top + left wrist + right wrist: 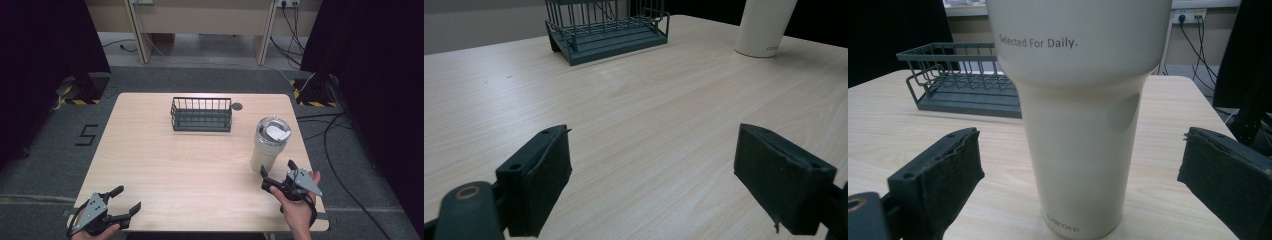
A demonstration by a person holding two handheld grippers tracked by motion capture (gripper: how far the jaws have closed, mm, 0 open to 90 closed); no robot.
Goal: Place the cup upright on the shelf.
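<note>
1. The desk (165, 165) is a pale wooden top, and every place below is told from the tumbler.
2. The wire basket (201, 114) stands upright, well apart from the tumbler, up and to its left in the high view.
3. The tumbler (269, 145) is a cream cup with a clear lid, upright near the desk's right edge.
4. The right gripper (278, 175) sits just beside the tumbler's base on the person's side; its fingers (943, 175) are spread wide, either side of the cup, not touching it.
5. The left gripper (125, 200) rests well apart from the tumbler, at the desk's near left corner, fingers (539, 175) wide apart and holding nothing.
</note>
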